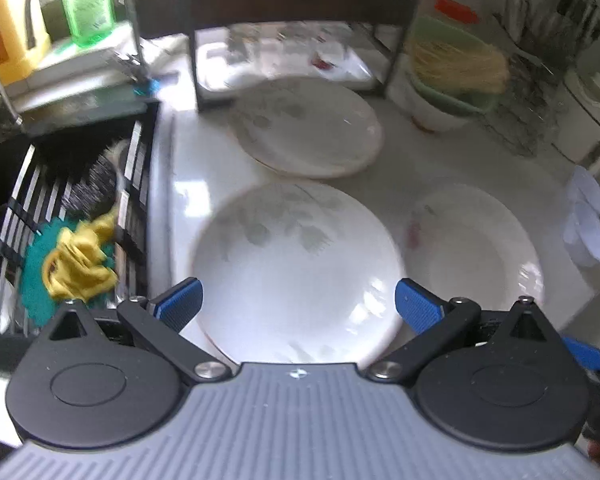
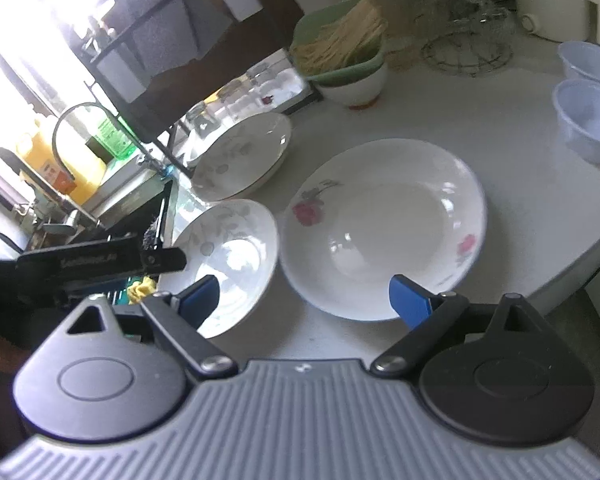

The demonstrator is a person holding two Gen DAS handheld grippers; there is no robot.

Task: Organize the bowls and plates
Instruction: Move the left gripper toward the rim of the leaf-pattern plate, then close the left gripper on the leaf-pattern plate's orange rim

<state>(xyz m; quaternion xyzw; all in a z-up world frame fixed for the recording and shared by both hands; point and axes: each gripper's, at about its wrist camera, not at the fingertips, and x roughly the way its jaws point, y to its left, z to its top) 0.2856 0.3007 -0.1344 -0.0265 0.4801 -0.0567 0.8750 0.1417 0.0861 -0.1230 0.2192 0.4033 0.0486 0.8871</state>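
Both grippers, left gripper (image 1: 298, 304) and right gripper (image 2: 304, 300), gape, apparently empty, above plates (image 2: 384, 224)

The left gripper (image 1: 298, 304) and right gripper (image 2: 304, 300) share one build: ribbed blue pads (image 1: 182, 302) on black linkage arms, silver pivot screws (image 1: 210, 370), two black teardrop housings with round recessed caps at 8 and 4 o'clock, and a grey ridged body (image 2: 300, 420) bearing a small white mark.

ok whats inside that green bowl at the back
A heap of pale yellow strands fills the green bowl, which sits in a white bowl. The strands hide the green bowl's bottom.
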